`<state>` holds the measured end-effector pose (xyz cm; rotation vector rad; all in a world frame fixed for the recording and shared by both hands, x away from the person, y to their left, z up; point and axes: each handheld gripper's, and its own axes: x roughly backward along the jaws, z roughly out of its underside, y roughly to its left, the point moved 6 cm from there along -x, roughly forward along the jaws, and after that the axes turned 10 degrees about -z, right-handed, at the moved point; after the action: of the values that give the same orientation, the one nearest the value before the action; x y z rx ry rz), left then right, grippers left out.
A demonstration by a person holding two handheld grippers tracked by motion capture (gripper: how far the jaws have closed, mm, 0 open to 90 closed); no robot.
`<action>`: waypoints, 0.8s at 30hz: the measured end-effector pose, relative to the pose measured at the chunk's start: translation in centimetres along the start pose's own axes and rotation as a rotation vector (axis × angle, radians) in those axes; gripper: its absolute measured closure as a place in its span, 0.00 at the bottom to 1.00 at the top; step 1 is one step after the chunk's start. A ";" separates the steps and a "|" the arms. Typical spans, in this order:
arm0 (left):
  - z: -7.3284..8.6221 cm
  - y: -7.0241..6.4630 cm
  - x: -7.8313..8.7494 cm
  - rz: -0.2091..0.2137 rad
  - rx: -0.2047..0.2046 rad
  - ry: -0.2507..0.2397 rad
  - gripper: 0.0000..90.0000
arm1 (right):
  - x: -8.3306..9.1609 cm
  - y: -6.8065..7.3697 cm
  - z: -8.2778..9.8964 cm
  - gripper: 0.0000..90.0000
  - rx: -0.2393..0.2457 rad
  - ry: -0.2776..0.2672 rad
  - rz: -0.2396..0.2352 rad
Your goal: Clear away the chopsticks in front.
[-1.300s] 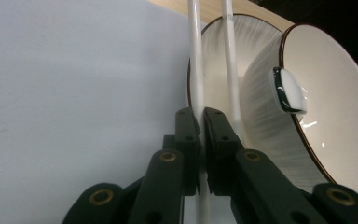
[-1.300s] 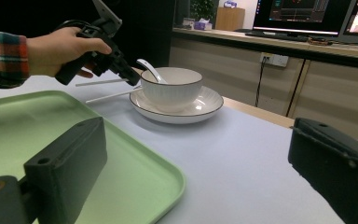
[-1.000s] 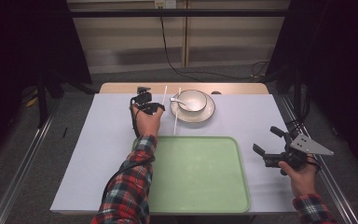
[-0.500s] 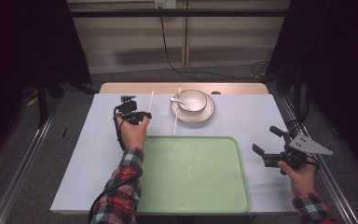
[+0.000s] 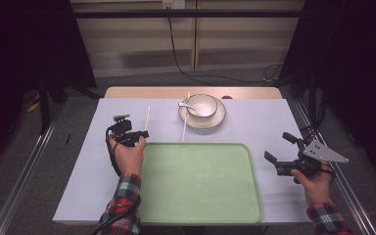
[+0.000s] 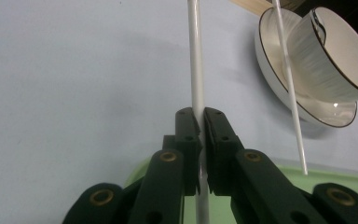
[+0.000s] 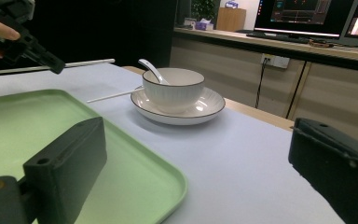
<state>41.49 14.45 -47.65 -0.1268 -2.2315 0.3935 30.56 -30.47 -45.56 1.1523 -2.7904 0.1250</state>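
Observation:
My left gripper (image 5: 142, 132) hovers over the blue-grey table left of the green tray's (image 5: 198, 181) far corner, shut on a thin white chopstick (image 5: 148, 117). In the left gripper view the black jaws (image 6: 200, 112) pinch that chopstick (image 6: 195, 60), which sticks out ahead. A second white chopstick (image 5: 184, 125) lies on the table with its far end against the plate (image 5: 215, 121). On the plate stands a white bowl (image 5: 203, 105) holding a spoon (image 5: 185, 104). My right gripper (image 5: 279, 147) is open with nothing in it, held right of the tray; its jaws (image 7: 200, 154) frame the bowl (image 7: 175, 88).
The tray (image 7: 28, 126) has nothing on it and takes up the near middle of the table. Behind the bowl the table's wooden far edge (image 5: 152, 92) shows. Metal rails (image 5: 24, 166) run along both sides of the table, and a cable (image 5: 181, 58) hangs at the back.
My left hand has carried the chopstick to the left and slightly nearer, away from the bowl. The second chopstick stays by the plate. The right gripper has not moved.

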 end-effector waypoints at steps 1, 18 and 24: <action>0.3 0.2 0.1 0.003 0.002 0.001 0.95 | 0.0 0.0 0.0 0.04 0.006 0.002 -0.004; 4.0 1.6 2.4 -0.006 0.032 -0.023 0.95 | 0.1 0.1 0.0 0.04 0.015 0.004 -0.009; 5.2 1.7 3.4 0.004 0.049 -0.027 0.95 | 0.1 0.1 -0.1 0.04 0.007 0.001 -0.002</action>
<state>35.31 15.56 -48.77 -0.1008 -2.2468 0.4538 30.38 -30.46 -45.46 1.1562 -2.7906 0.1347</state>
